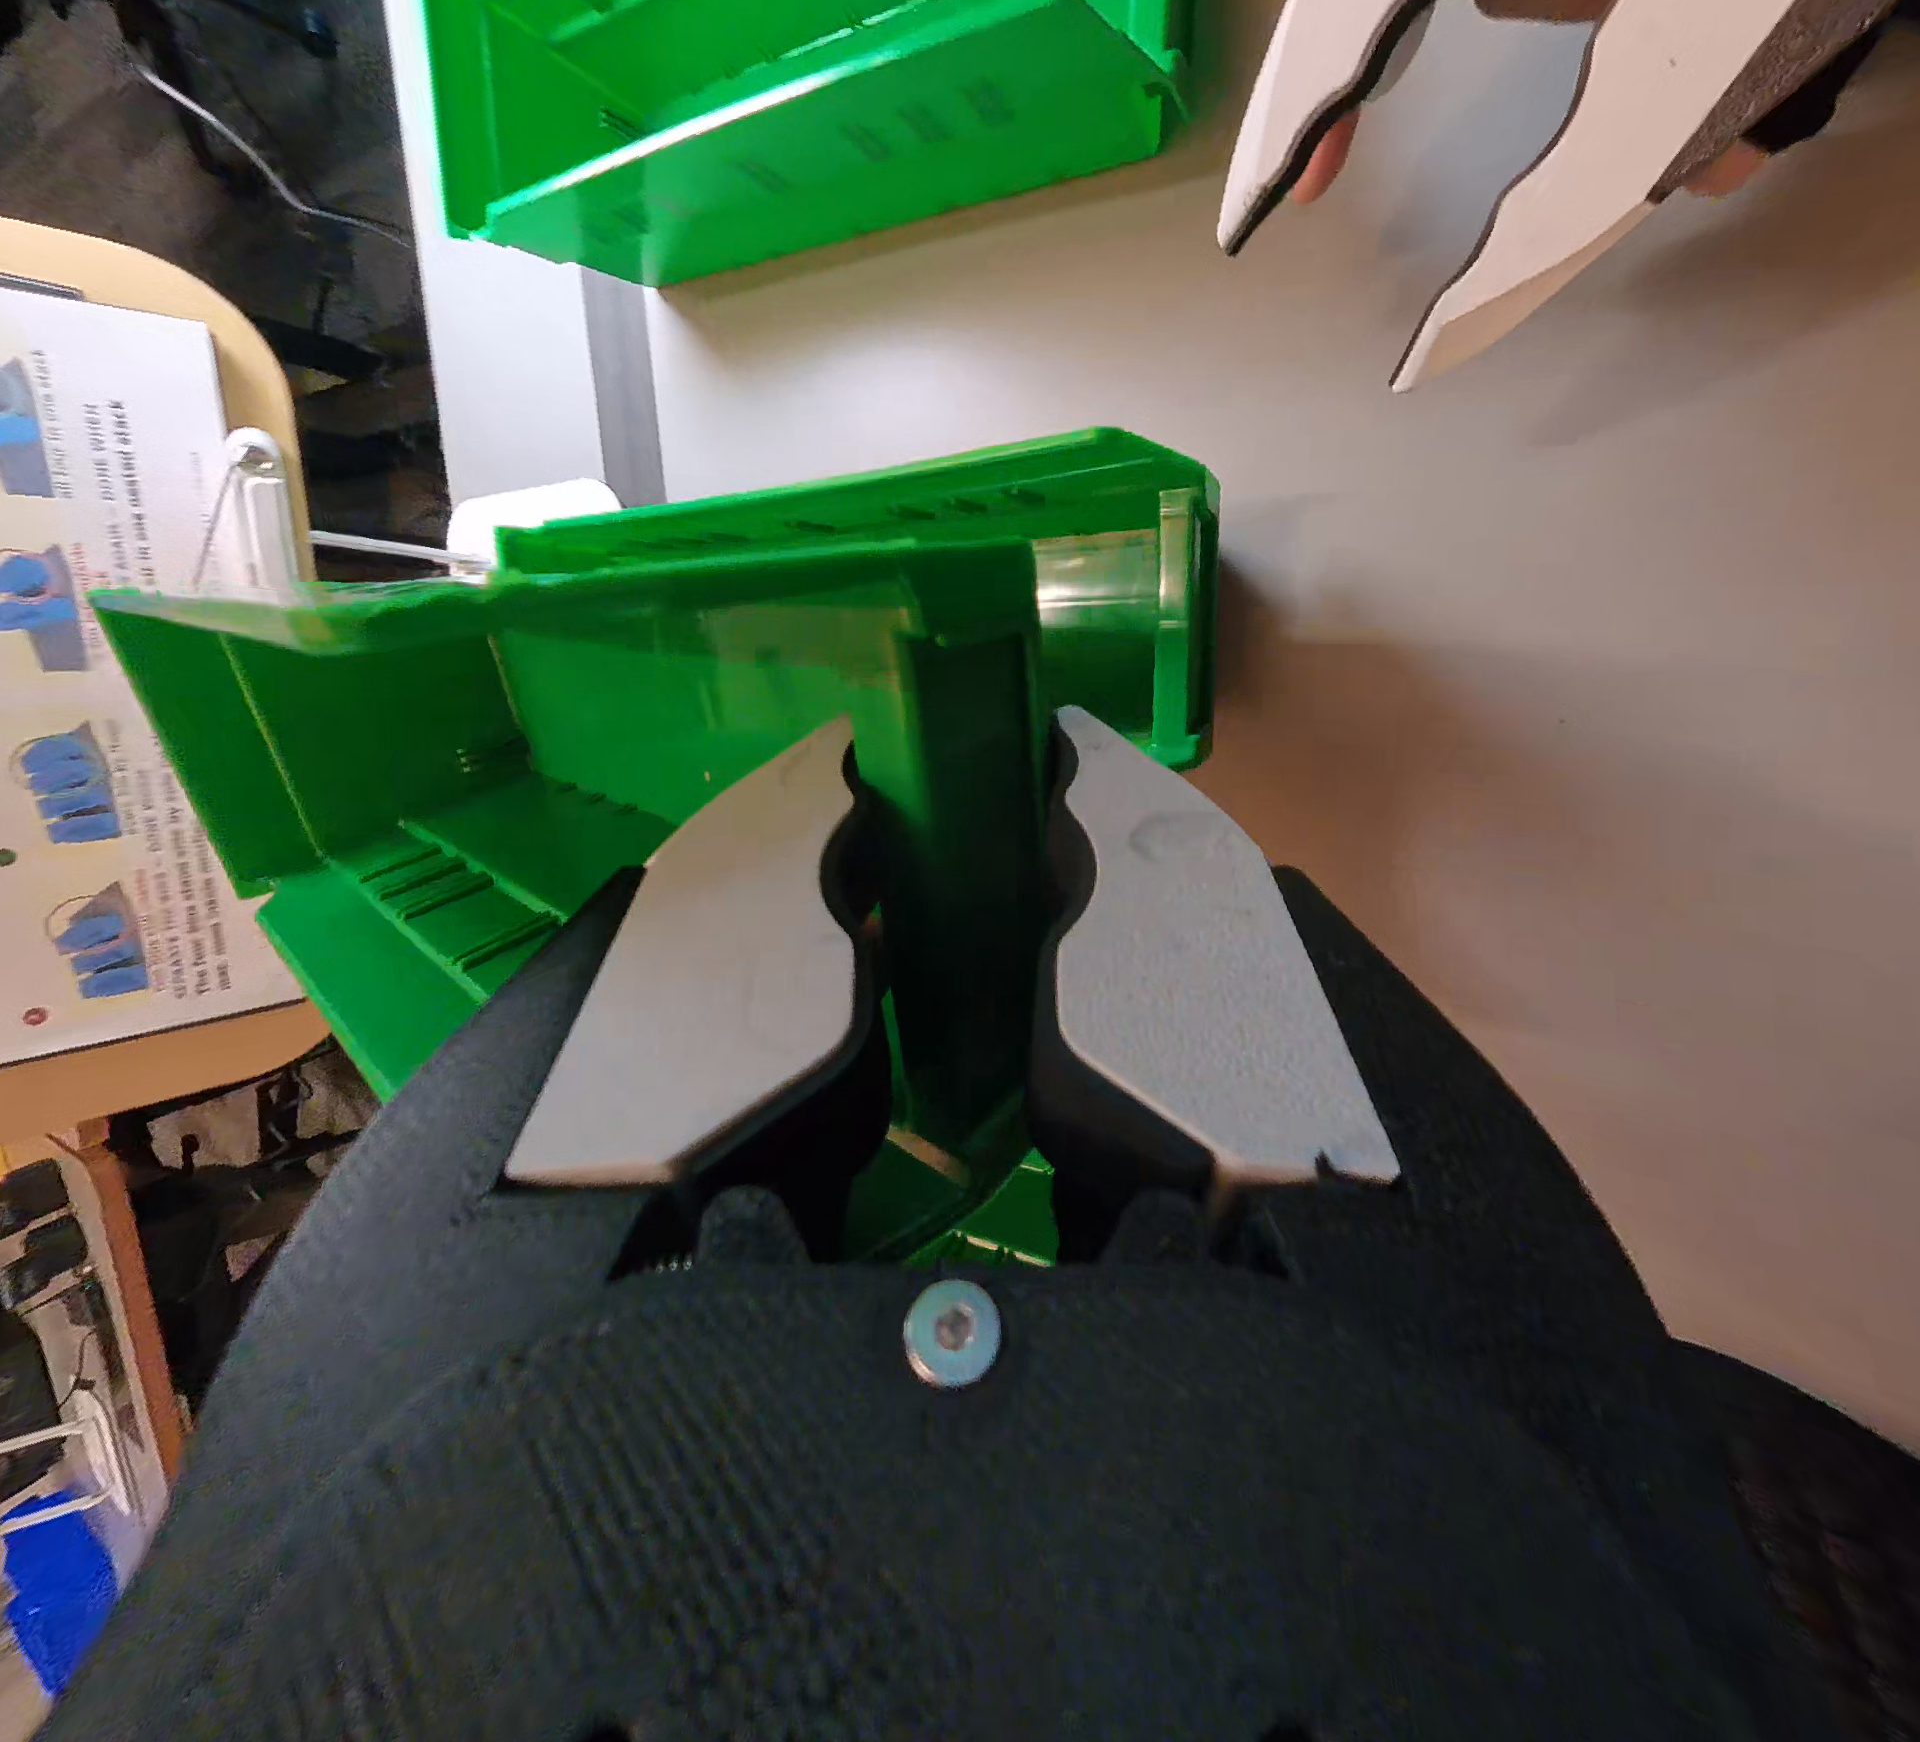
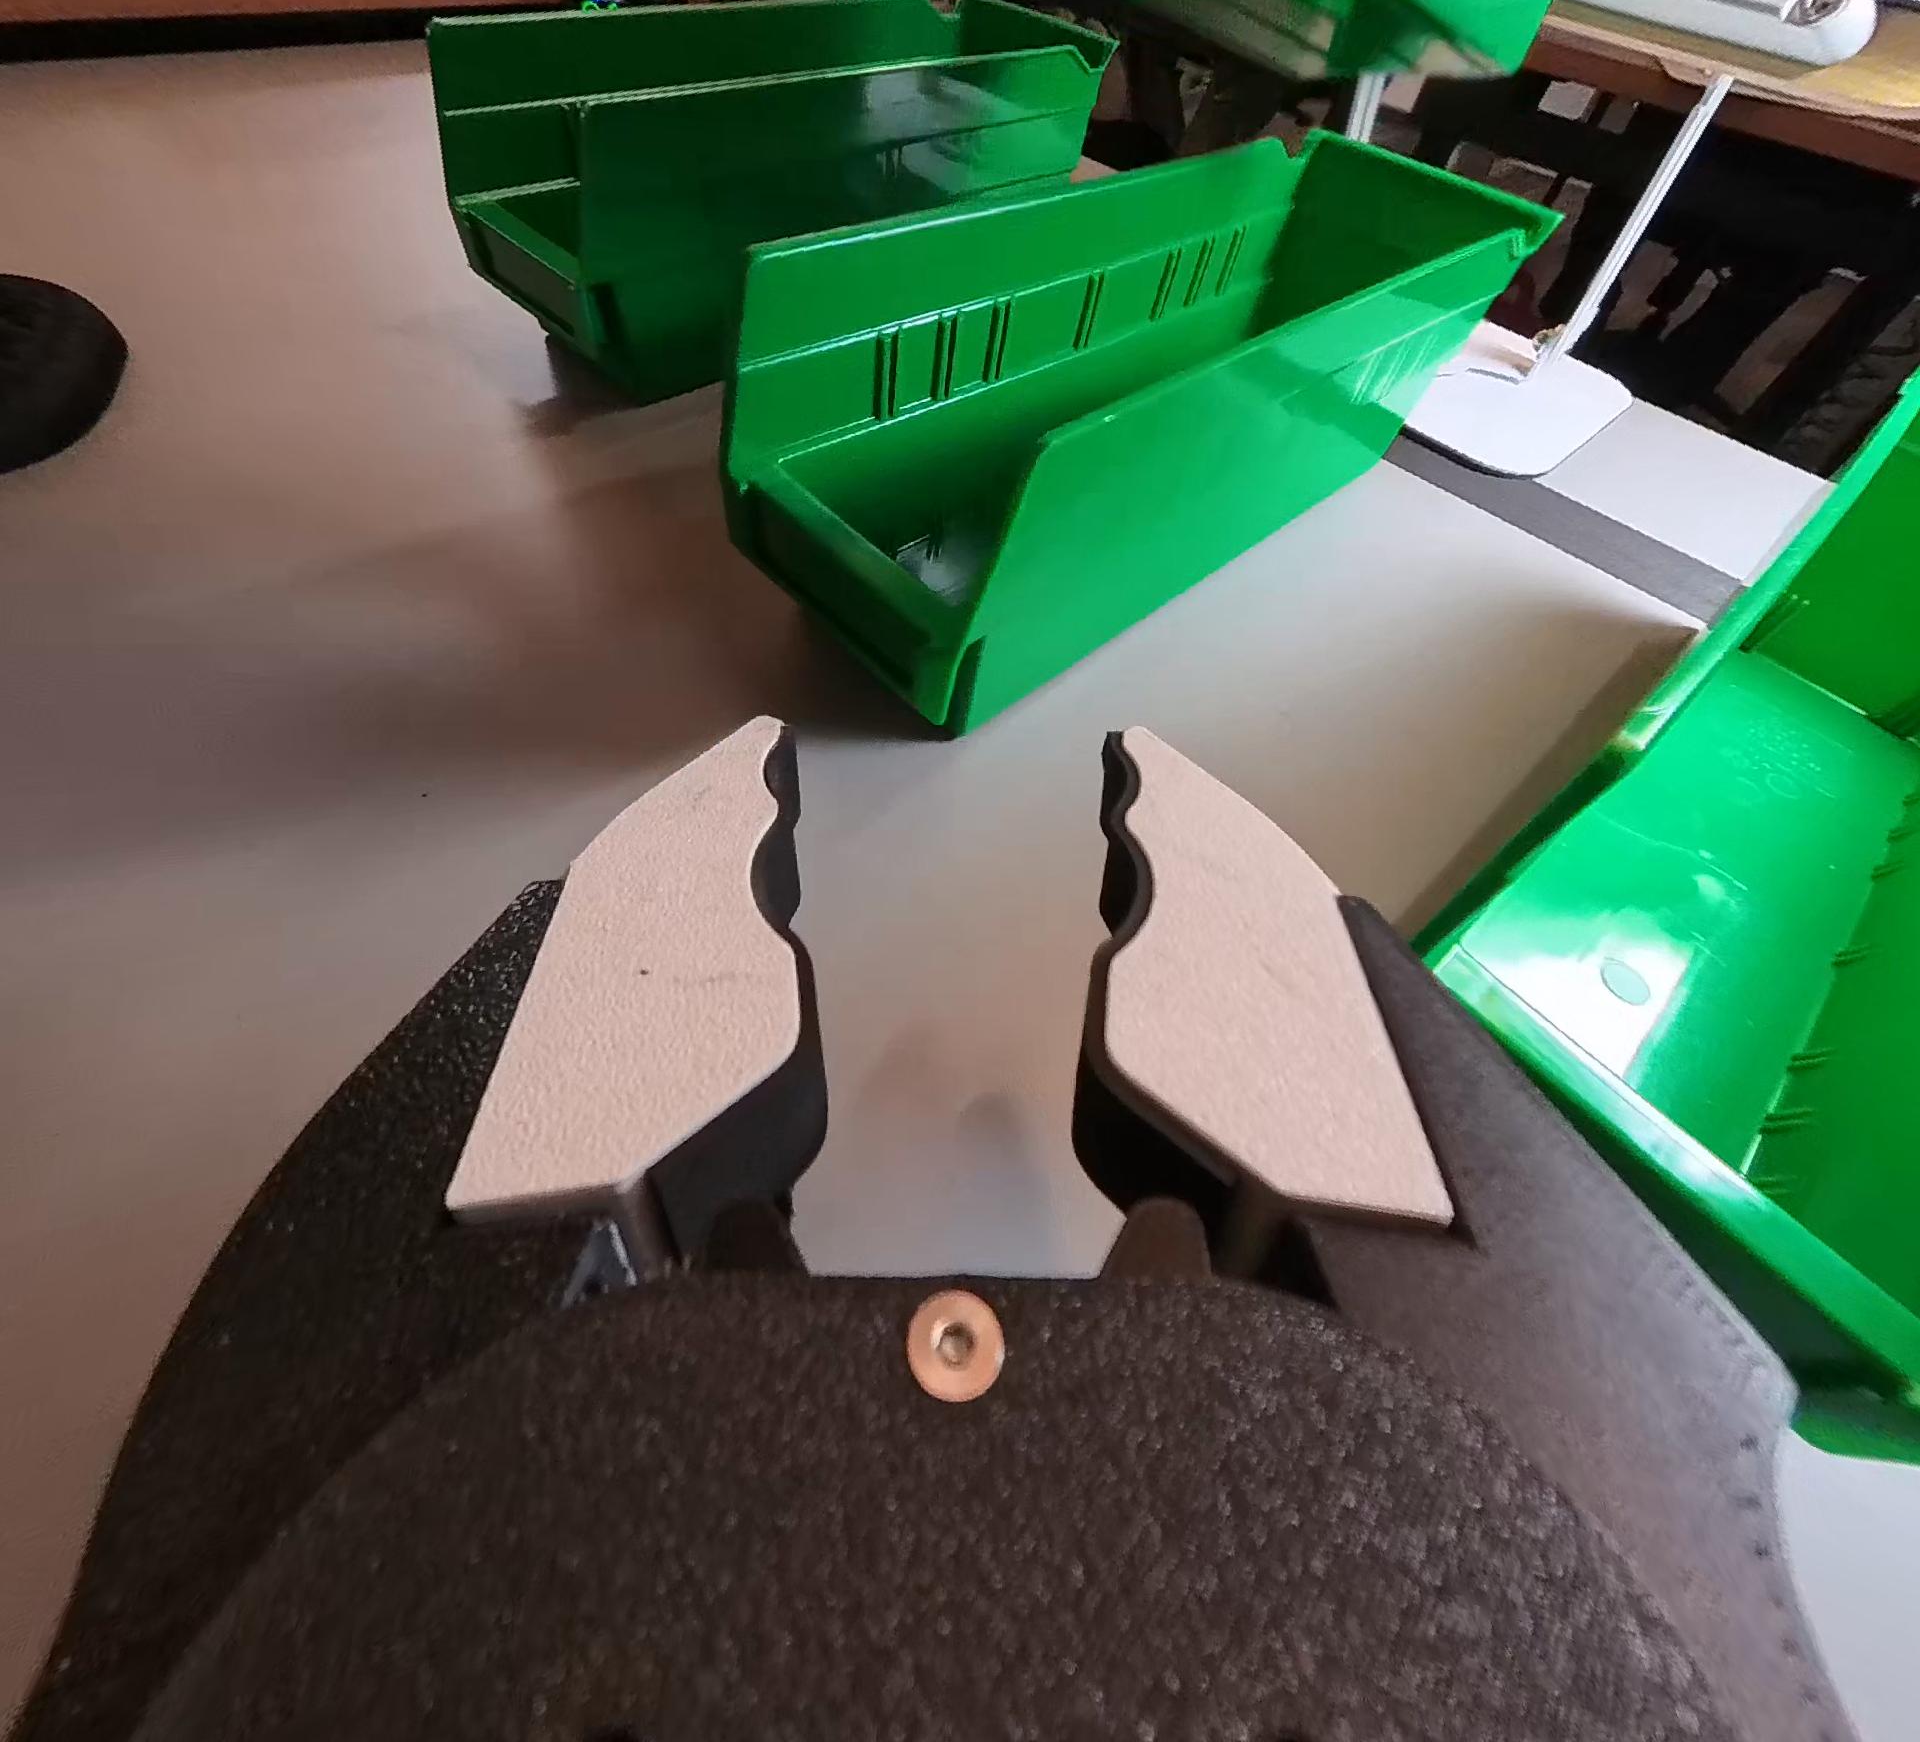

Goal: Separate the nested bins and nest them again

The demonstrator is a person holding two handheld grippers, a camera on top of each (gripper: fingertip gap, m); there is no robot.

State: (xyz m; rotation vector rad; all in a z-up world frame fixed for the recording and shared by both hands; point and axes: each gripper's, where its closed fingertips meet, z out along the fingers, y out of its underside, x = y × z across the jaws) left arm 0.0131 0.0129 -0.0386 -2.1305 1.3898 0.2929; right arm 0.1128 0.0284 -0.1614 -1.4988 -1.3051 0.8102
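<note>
green bin beside printed sheet

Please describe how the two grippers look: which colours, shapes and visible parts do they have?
Both are alike. The left gripper and the right gripper each have a black, rough-textured body, two light grey flat fingers with wavy black inner edges, and one round metal screw below the fingers. No cables or sleeves show.
</note>
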